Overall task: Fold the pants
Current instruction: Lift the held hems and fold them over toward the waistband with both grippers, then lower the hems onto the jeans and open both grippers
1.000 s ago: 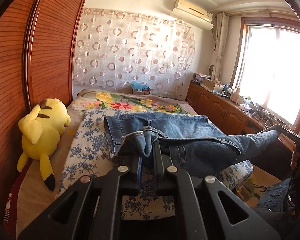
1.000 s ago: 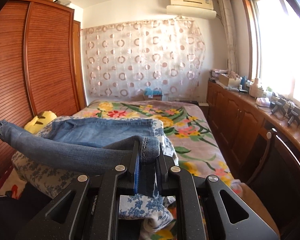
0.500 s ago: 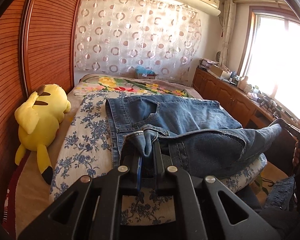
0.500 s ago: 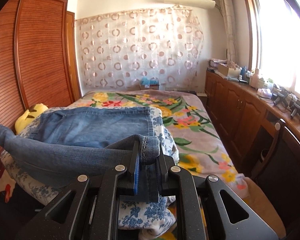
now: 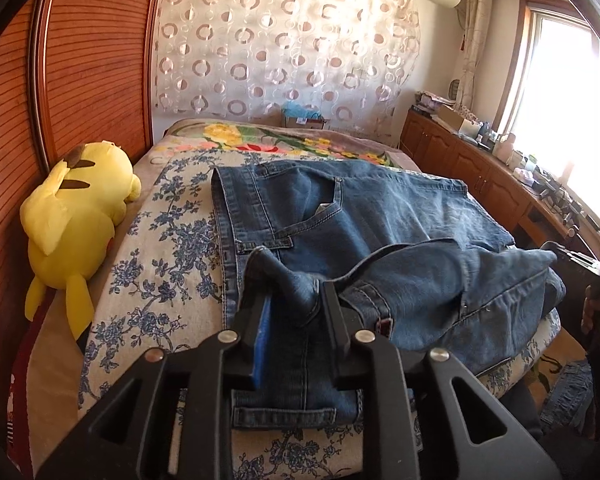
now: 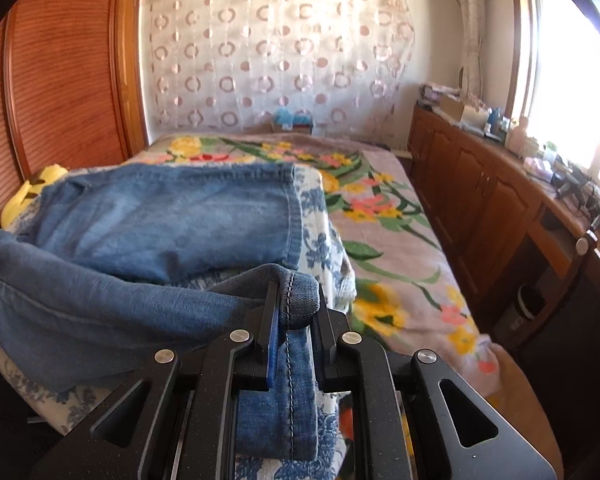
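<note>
The left gripper (image 5: 290, 312) now stands with its jaws parted around a peak of denim at the waist end of the jeans (image 5: 340, 216); half a second ago they were pinched tight on it, so this looks like a release just begun, though the cloth has not yet fallen clear. The right gripper (image 6: 294, 312) is clamped on the hem of a leg, as before. Since a second ago both have carried the near half forward and lower over the bed (image 6: 400, 248), and the lifted layer now droops onto the layer already lying flat. In my judgement the fold is nearly laid; the right side has yet to let go.

The jeans lie on the blue-flowered sheet (image 5: 160, 248), spread across the bed's near end. The right-hand hem of the flat layer sits close to the sheet's edge, and the held leg hangs off the near edge. The plush (image 5: 76, 216) lies to the left, well apart from the denim. Cabinets (image 6: 480, 200) run along the right, across a narrow aisle. Forward, the floral blanket offers open room.
</note>
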The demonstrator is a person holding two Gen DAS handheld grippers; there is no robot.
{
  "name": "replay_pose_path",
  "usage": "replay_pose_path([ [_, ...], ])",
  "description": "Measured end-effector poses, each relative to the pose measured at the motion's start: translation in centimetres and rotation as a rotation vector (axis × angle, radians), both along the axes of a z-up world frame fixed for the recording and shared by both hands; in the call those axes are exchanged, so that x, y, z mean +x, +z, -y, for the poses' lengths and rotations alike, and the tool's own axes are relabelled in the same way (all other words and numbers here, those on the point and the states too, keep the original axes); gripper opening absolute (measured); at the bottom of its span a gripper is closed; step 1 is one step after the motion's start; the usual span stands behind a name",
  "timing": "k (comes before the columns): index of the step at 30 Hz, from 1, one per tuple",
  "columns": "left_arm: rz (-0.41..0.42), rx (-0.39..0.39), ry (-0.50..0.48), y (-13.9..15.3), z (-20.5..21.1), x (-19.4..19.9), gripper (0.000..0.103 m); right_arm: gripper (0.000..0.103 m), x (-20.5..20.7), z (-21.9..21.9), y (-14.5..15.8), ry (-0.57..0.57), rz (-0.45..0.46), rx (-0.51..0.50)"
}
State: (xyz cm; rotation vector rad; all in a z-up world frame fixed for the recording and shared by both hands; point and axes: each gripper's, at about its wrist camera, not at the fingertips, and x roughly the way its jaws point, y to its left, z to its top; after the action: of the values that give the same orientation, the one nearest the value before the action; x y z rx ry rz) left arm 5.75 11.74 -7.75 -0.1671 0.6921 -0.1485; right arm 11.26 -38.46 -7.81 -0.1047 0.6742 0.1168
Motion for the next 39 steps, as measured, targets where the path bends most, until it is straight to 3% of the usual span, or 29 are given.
replay_pose_path([
  [5,-0.007,-0.005,-0.002,-0.2,-0.7,-0.1,0.033,0.013,1.0,-0.1,-1.9,-0.01,-0.046,0.011],
  [7,-0.007,-0.003,0.004,-0.2,-1.0,-0.1,0.04,0.021,1.1,0.1,-2.1,-0.026,-0.048,0.015],
  [16,0.0,-0.008,-0.005,0.2,-1.7,-0.8,0.044,0.047,0.4,0.3,-2.1,-0.019,-0.054,0.08],
  [21,0.013,-0.01,-0.018,0.7,-1.9,-0.5,0.045,0.054,-0.3,-0.1,-2.4,-0.007,-0.057,0.089],
  [23,0.012,-0.011,-0.036,0.9,-1.8,-0.3,0.054,0.055,-0.5,-0.4,-2.5,-0.005,-0.06,0.091],
  [24,0.01,-0.011,-0.045,0.9,-1.7,-0.2,0.066,0.056,-0.5,-0.5,-2.6,-0.004,-0.061,0.093],
  [25,0.009,-0.008,-0.05,0.9,-1.6,-0.1,0.068,0.056,-0.6,-0.5,-2.7,-0.003,-0.063,0.097],
  [37,-0.049,0.026,-0.037,-1.6,-2.4,-1.7,0.068,0.059,-1.7,-1.1,-3.0,0.015,-0.057,0.092],
  [39,-0.063,0.021,-0.038,-2.2,-2.5,-1.9,0.063,0.061,-1.9,-1.0,-3.2,0.016,-0.059,0.093],
])
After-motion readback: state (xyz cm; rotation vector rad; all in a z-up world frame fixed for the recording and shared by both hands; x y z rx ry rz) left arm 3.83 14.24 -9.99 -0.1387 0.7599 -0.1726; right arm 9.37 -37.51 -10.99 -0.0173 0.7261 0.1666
